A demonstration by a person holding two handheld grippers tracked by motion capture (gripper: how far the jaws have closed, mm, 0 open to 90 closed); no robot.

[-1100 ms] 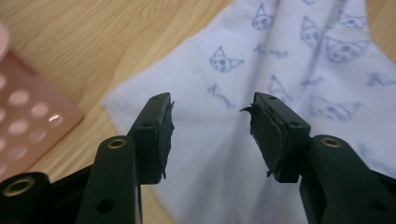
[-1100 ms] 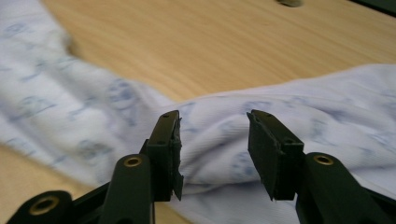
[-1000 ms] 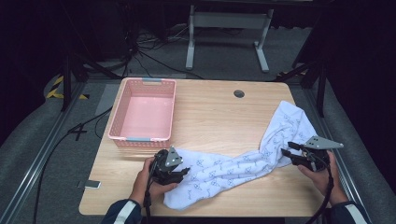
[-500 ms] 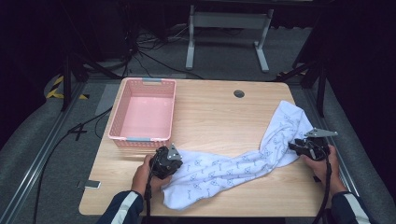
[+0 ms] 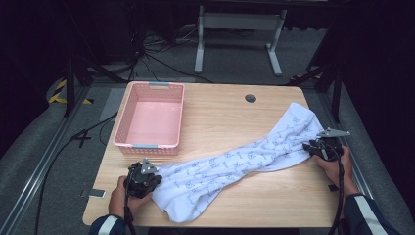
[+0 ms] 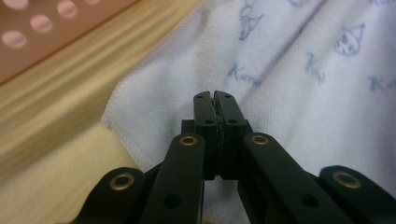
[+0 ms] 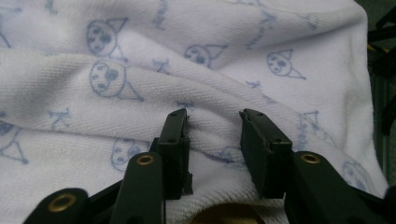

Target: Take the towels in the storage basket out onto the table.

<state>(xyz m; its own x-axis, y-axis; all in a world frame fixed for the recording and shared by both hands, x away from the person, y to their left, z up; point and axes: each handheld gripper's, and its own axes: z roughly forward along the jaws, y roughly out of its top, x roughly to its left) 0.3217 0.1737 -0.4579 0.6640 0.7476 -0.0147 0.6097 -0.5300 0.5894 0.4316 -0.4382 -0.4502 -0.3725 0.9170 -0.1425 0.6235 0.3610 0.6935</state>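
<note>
A white towel with blue printed figures lies slantwise across the wooden table. My left gripper is at the towel's near-left corner. Its jaws meet over the towel, whose hem runs in under them, and the cloth has followed the hand, so I read it as shut on the towel. My right gripper is at the towel's far-right end. In the right gripper view its jaws stand apart on either side of a raised fold of towel. They have just been closing a little, and the pads do not squeeze the fold.
A pink perforated basket stands at the table's left, just beyond the left gripper. A round cable hole is near the far edge. A small flat device lies by the table's near-left edge. Metal stands and cables are on the floor behind.
My left gripper's jaws have shut and the hand has drawn back toward the near-left, with the towel corner following. My right gripper has slid in and down onto the towel's right end.
</note>
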